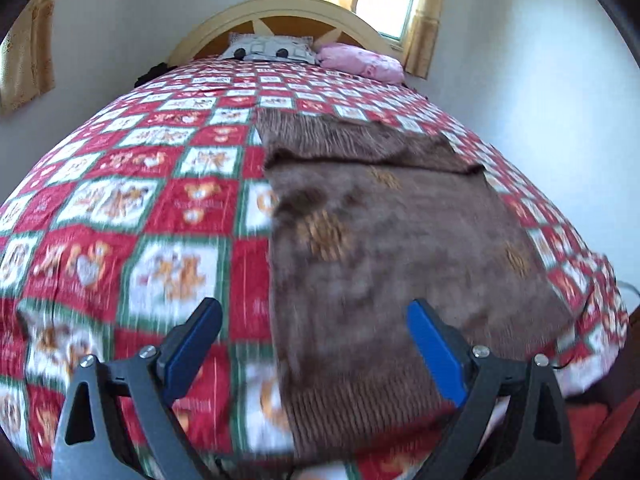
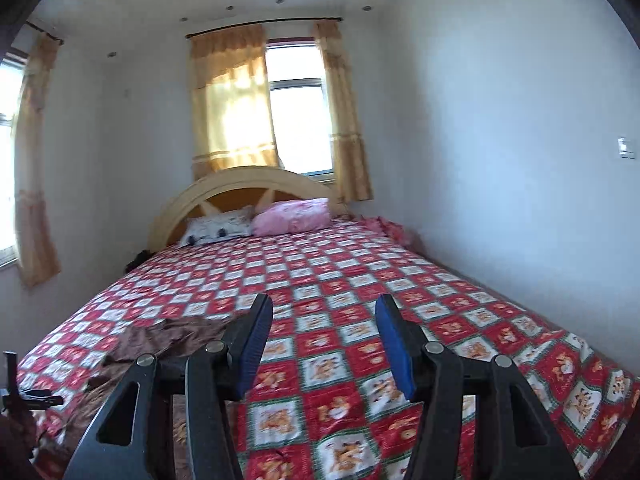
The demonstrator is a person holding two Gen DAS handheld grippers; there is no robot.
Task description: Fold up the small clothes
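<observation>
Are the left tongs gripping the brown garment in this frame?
No, the left tongs hang open above the brown garment, which lies spread on the bedspread.

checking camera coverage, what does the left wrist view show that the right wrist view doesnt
Only the left wrist view: the open left claw over the brown knit garment lying flat, its far edge folded over.

Only the right wrist view: the open right claw, a wall switch and the ceiling.

Both: the brown knit garment, the checked bedspread, pink pillow, headboard, curtained window.
</observation>
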